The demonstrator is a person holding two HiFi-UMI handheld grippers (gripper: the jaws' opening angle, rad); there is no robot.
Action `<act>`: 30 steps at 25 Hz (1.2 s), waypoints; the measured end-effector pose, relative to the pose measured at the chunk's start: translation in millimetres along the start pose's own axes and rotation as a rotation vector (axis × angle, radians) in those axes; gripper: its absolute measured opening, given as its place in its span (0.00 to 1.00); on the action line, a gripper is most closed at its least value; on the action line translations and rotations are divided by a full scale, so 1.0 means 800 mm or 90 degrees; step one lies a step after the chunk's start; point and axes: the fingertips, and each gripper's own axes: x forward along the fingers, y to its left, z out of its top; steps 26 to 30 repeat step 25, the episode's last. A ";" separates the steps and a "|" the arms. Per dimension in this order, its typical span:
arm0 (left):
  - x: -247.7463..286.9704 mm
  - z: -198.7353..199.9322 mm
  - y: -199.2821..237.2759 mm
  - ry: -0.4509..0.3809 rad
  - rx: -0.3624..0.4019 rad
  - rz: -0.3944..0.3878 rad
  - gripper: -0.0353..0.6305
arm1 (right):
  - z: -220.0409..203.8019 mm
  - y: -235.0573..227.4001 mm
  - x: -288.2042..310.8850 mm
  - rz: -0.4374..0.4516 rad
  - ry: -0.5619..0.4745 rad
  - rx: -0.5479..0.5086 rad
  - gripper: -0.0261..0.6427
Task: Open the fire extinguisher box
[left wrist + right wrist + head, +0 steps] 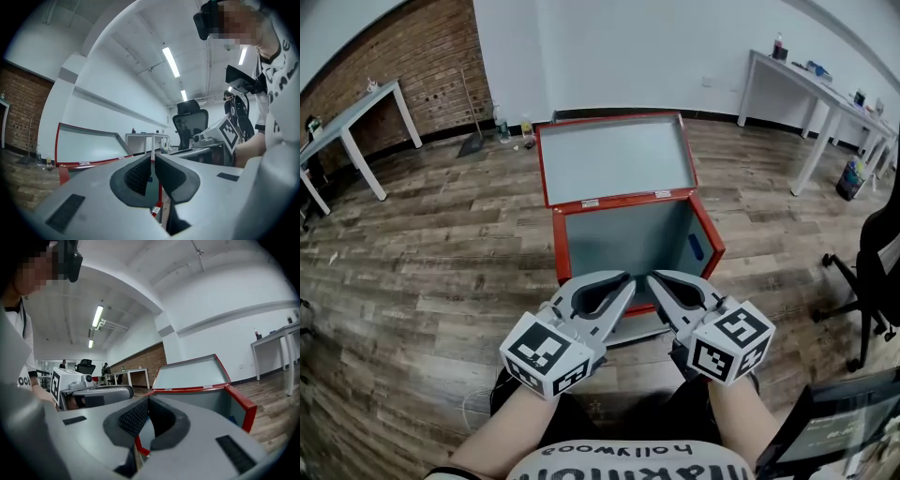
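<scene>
The fire extinguisher box (712,246) stands on the wooden floor (441,253), right in front of your knees. Its red lid (614,155) is already up. It leans back, away from you, and you can look down into the grey inside. So I think the job is as good as done. I see nothing more to lift or unlatch.

Your left gripper (625,279) is near the front edge of the box. Its claw is narrow, with just a thin slit, and nothing is in it. Your right gripper (655,279) is just beside it. Its claw is closed tight and holds nothing. The two tips are near each other but apart.

Inside the box, a small blue thing (695,247) sits by the right wall. I cannot tell what it is. I see no extinguisher in the part that shows.

Nothing stands in your way. A white table (356,108) is at the far left of the floor, by the brick wall. Another table (797,80) is at the far right. A black office chair (872,272) is at the right edge, well apart from the box. Some bottles (499,124) stand at the back edge of the floor, by the wall.
</scene>
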 end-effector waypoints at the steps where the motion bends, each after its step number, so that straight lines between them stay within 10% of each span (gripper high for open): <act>1: 0.001 -0.001 0.001 0.000 0.000 0.002 0.10 | -0.001 0.000 0.000 0.000 -0.001 -0.001 0.05; 30: 0.001 -0.024 0.022 0.009 -0.049 0.030 0.10 | -0.021 -0.008 0.016 0.020 0.024 -0.007 0.05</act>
